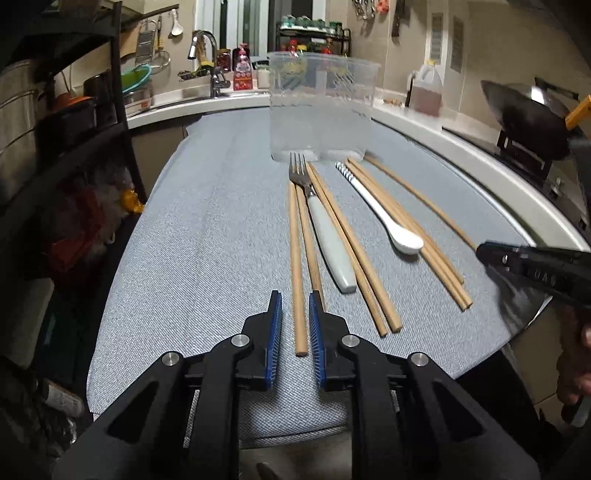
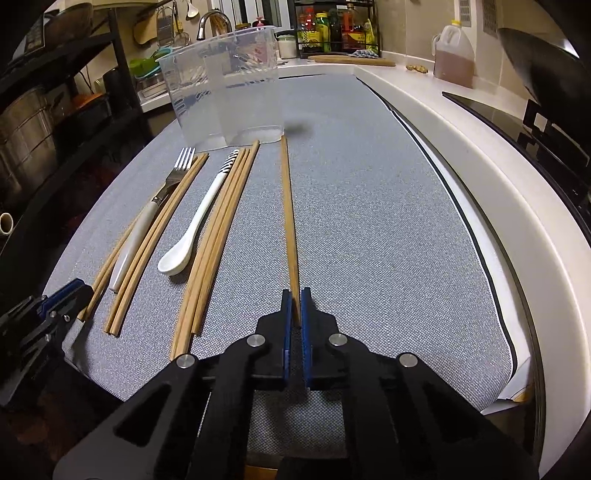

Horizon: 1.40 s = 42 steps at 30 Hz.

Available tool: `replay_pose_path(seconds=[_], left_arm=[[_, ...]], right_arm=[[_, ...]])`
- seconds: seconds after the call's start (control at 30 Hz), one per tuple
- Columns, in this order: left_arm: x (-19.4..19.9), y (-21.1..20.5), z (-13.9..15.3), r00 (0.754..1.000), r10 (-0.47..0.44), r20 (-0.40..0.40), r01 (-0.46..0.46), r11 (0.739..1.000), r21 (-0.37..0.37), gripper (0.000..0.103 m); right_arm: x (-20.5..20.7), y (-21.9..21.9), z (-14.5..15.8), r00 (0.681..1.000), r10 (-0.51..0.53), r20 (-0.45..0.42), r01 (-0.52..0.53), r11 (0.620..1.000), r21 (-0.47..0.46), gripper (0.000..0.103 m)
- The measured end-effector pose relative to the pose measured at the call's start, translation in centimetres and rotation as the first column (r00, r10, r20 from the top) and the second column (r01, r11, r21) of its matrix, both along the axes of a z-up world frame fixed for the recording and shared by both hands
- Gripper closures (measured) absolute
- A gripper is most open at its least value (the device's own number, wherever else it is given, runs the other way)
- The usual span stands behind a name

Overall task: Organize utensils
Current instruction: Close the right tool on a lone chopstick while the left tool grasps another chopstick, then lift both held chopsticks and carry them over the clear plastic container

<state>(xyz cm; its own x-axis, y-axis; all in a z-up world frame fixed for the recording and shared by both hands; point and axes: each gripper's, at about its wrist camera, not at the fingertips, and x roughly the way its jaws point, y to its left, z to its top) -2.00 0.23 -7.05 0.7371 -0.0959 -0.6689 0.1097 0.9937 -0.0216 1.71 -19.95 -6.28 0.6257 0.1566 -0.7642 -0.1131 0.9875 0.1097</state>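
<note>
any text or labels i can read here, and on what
No text reads clearly.
Right gripper: raised letters on its side, too blurred.
Red pouch: print too small.
Sauce bottles: labels too small.

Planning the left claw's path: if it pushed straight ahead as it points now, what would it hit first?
The left claw already straddles a chopstick; sliding forward along it, it likely meets the fork first, though depth is unclear.
</note>
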Motion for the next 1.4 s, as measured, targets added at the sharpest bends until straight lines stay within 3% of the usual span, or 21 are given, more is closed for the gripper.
replay_pose_path(seconds=[0.37,0.8,1.03,1.2,1.4], left_arm=[[-0.7,0.5,0.2,1.000,-0.017,0.022,0.017,1.000,0.010,0.096],[-3.9,2.9,6.8,0.978,0.003,0.211,-0.005,1.000,0.009,0.096],[-4.1,3.9,10.1,0.963,-0.002,0.268,0.000,1.000,0.008,0.096],[-4.0,4.2,11.8,0.952,-0.005,0.305,0.006,1.000,-0.002,0.096],[-3.5,4.5,12.7,0.945,-0.002,0.327,0.007,1.000,-0.015,0.096]], right_arm=[[-0.6,0.8,0.5,0.999,0.045,0.024,-0.045,0.999,0.005,0.099],[-4.0,0.8,7.3,0.972,0.073,0.222,-0.078,0.997,0.014,0.099],[-5.5,0.1,11.3,0.949,0.067,0.307,-0.069,0.998,-0.002,0.103],[-5.5,-0.8,12.9,0.946,0.045,0.321,-0.055,0.998,0.022,0.103],[-4.2,-0.7,12.3,0.956,0.052,0.290,-0.061,0.998,0.022,0.103]])
